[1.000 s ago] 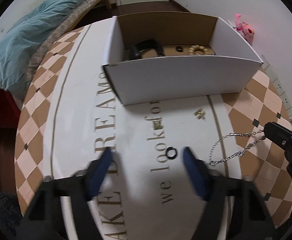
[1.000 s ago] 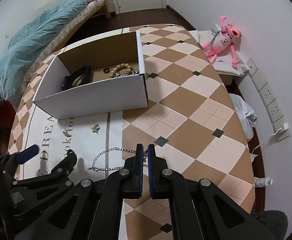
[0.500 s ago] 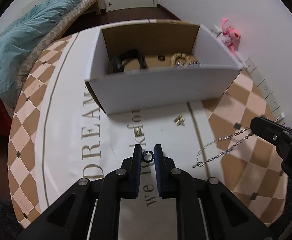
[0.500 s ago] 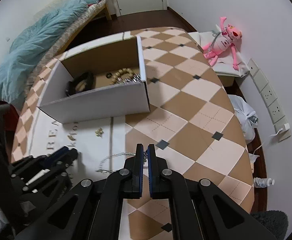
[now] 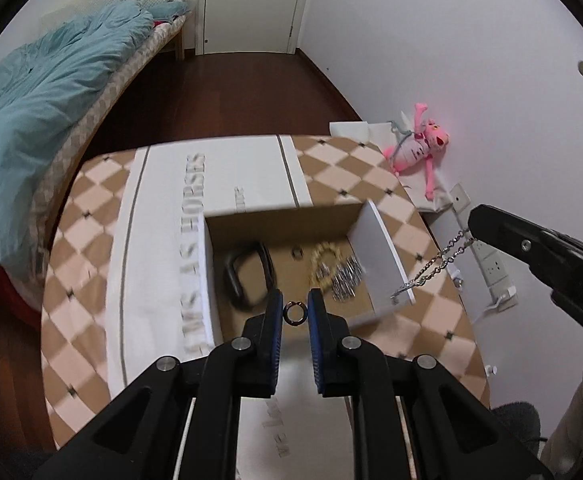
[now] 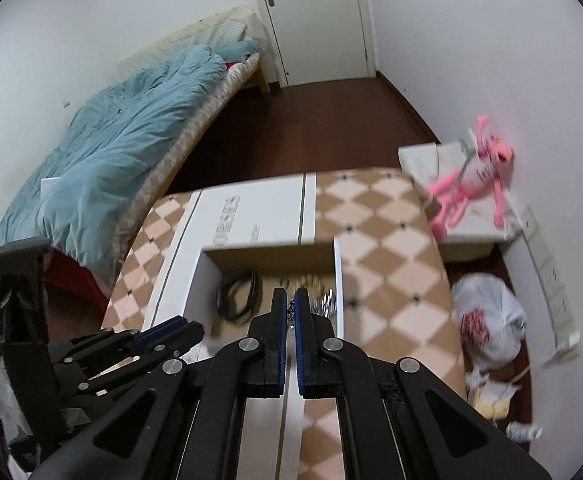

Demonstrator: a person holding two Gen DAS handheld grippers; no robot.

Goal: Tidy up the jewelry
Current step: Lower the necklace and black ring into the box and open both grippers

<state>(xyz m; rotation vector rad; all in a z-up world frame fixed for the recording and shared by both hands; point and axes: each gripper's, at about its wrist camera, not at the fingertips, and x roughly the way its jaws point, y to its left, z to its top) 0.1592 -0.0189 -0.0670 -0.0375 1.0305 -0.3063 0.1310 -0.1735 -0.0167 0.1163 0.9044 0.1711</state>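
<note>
My left gripper [image 5: 294,312] is shut on a small dark ring [image 5: 294,313] and holds it in the air over the near edge of the open white cardboard box [image 5: 379,256]. Inside the box lie a black bracelet [image 5: 243,272], a small ring [image 5: 297,252], a beaded bracelet [image 5: 323,256] and a silver piece [image 5: 345,276]. My right gripper [image 6: 290,304] is shut on a silver chain [image 5: 431,268], which hangs from it beside the box's right wall. In the right wrist view the chain [image 6: 290,314] is mostly hidden between the jaws.
The box stands on a table with a checked cloth [image 5: 371,176] and a white printed runner [image 5: 159,248]. A bed with a teal duvet [image 5: 39,112] is to the left. A pink plush toy [image 5: 415,148] and wall sockets [image 5: 491,264] are to the right.
Both grippers have lifted off the table and moved forward to the box, the left carrying the ring it closed on, the right carrying the chain.
</note>
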